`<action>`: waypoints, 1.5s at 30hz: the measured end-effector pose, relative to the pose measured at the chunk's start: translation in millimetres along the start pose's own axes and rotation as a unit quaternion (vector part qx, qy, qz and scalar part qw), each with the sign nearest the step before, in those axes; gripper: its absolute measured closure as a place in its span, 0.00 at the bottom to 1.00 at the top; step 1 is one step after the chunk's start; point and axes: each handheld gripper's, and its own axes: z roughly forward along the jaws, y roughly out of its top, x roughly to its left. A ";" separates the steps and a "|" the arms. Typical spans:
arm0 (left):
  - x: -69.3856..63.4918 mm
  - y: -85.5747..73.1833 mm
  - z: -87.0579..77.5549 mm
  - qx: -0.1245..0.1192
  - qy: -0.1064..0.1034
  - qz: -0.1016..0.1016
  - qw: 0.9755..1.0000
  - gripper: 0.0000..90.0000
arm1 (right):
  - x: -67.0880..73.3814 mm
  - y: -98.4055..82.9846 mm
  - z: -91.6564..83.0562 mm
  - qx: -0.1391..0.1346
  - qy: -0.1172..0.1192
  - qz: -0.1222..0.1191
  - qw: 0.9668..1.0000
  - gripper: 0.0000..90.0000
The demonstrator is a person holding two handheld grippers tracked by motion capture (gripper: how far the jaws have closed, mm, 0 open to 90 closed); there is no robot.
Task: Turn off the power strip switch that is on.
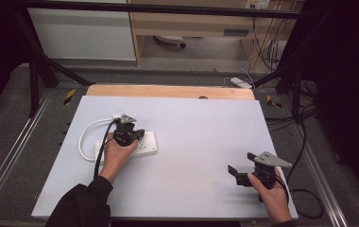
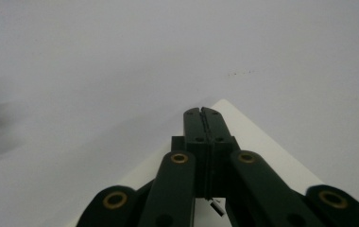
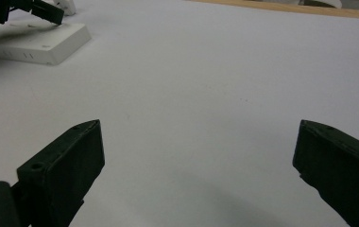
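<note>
Evidently the rigid, light white power strip point(image 1: 142, 145) lay at the table's point(image 1: 192, 123) left, best taken by its long edges, under the clenched, empty left gripper point(image 1: 140, 135), while the right gripper point(image 1: 239, 171) gaped empty.

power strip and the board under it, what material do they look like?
Power strip: likely moulded plastic, white and smooth with a slight sheen, crisp edges and small socket slots. Board: matte, even pale grey, no grain; probably laminate or painted sheet, hard to say which. The strip at its far edge looks like bare wood.
</note>
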 end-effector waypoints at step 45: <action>-0.8 -0.8 2.6 0.004 -0.002 0.004 1.000 1.00 | 0.4 0.1 -0.2 0.004 0.002 -0.002 1.000 0.04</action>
